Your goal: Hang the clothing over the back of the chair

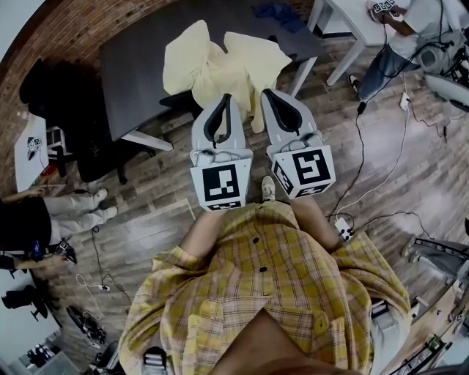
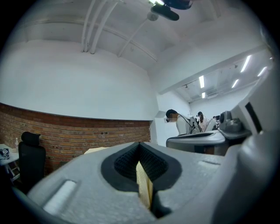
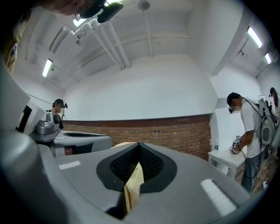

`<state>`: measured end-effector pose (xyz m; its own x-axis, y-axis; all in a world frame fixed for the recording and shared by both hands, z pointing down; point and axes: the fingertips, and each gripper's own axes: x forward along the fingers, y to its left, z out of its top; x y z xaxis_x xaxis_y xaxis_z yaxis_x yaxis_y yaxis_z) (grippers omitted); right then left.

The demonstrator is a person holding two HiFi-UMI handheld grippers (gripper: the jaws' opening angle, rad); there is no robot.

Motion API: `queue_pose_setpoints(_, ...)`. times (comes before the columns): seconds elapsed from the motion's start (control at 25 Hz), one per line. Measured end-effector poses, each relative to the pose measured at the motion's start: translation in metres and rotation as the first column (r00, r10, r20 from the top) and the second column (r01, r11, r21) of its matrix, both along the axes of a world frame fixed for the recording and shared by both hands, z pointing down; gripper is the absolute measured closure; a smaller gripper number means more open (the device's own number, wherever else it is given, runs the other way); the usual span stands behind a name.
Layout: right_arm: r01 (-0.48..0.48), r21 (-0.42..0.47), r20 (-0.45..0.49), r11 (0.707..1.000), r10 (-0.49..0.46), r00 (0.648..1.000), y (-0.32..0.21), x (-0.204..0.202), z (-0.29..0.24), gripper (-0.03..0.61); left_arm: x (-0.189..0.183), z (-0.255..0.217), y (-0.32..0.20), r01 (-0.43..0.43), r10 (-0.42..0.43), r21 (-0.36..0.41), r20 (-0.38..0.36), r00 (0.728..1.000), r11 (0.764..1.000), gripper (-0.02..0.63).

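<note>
A pale yellow garment hangs crumpled in front of me, over the near edge of a dark grey table. My left gripper and right gripper stand side by side, each shut on the garment's lower edge. A strip of yellow cloth is pinched between the jaws of the left gripper in its own view. The same cloth shows pinched in the right gripper. A black office chair stands left of the table, also in the left gripper view. A dark chair back shows under the garment.
A blue cloth lies at the table's far end. A white table and a standing person are at the upper right. Another person is at the left. Cables run over the wooden floor. A brick wall lies ahead.
</note>
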<state>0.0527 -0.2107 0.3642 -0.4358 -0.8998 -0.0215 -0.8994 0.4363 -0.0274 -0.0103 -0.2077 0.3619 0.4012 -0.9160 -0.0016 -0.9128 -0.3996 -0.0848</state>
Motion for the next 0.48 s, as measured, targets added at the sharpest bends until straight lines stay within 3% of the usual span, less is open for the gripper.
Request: queue_pose_setpoints(0.48, -0.001, -0.033, -0.013, 0.999, 0.001, 1.0, 0.005, -0.002, 0.024, 0.58, 0.001, 0.017, 0.009, 0.008, -0.008, -0.004, -0.027, 1.0, 1.0, 0.617)
